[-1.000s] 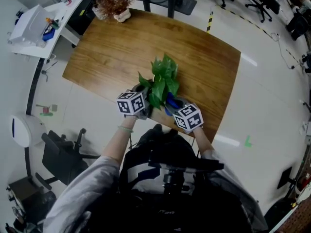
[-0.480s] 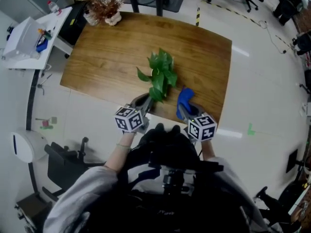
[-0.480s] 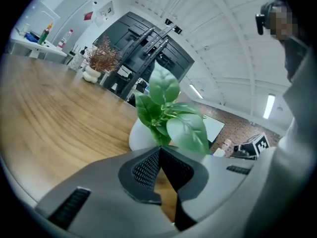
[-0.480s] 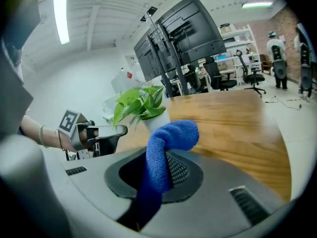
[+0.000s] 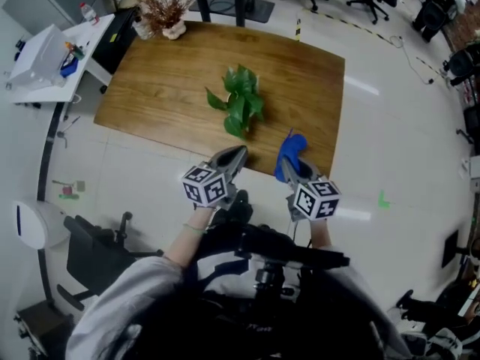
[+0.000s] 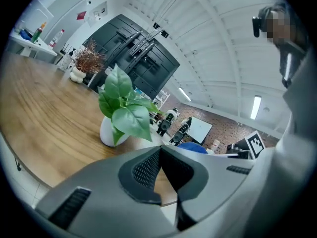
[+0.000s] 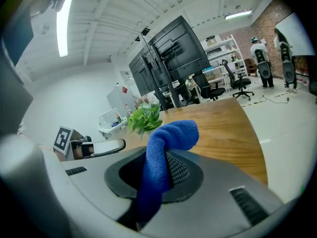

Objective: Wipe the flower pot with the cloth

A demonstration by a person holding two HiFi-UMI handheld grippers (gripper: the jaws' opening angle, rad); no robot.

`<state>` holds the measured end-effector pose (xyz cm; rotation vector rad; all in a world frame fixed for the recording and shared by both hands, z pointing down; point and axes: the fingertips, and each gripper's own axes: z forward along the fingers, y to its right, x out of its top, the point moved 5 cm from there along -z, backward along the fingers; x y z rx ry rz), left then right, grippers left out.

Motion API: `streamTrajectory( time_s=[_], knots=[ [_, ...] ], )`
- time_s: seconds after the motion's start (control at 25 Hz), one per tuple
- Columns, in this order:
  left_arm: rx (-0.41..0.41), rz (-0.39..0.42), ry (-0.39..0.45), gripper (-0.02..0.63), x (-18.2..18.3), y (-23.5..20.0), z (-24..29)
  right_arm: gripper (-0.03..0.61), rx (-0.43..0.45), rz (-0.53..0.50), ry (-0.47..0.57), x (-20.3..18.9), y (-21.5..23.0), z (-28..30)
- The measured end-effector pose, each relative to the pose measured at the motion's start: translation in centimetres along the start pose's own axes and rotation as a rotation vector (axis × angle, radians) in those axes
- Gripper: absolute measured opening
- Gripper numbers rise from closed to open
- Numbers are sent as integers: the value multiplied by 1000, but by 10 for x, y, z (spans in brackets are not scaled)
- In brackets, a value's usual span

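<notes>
A white flower pot (image 6: 108, 133) with a green leafy plant (image 5: 237, 100) stands on the wooden table (image 5: 165, 81), near its front half. My left gripper (image 5: 231, 157) hovers at the table's front edge, below the plant; its jaws meet at the tips with nothing between them. My right gripper (image 5: 289, 169) is shut on a blue cloth (image 5: 293, 148) that sticks up from its jaws at the front edge, right of the plant. In the right gripper view the blue cloth (image 7: 159, 157) folds over, with the plant (image 7: 144, 117) beyond it.
A pot of dried reddish plant (image 5: 163, 12) stands at the table's far left corner. A white side table (image 5: 52, 55) with bottles and boxes is to the left. A black chair (image 5: 97, 246) sits at lower left; office chairs stand beyond the table.
Both grippers have drawn back from the flower pot toward the table's front edge. The right one carries the blue cloth away from the pot; the left has left the pot's side.
</notes>
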<state>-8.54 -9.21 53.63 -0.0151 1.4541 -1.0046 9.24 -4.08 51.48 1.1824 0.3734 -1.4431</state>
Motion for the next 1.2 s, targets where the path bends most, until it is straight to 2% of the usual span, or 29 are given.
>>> streamTrajectory(
  time_s=[0.16,0.36,0.48,0.6,0.76,1.2],
  knots=[
    [20,8,29,8,-17,35,-12,57,15,-23,-10,-16,-4,-32],
    [56,-49,108,8,-49,91,-45,57,39,-30,-16,-36,-9,-79],
    [83,-40,80,8,-69,111,-63,57,68,-20,-18,-51,-17,-96],
    [120,-27,64,8,-79,119,-81,57,98,-29,-36,-68,-29,-102],
    [140,-35,94,8,-76,124,-94,57,134,-45,-41,-78,-45,-106],
    [129,-36,90,8,-70,108,-112,57,173,-122,-67,-80,-86,-86]
  ],
)
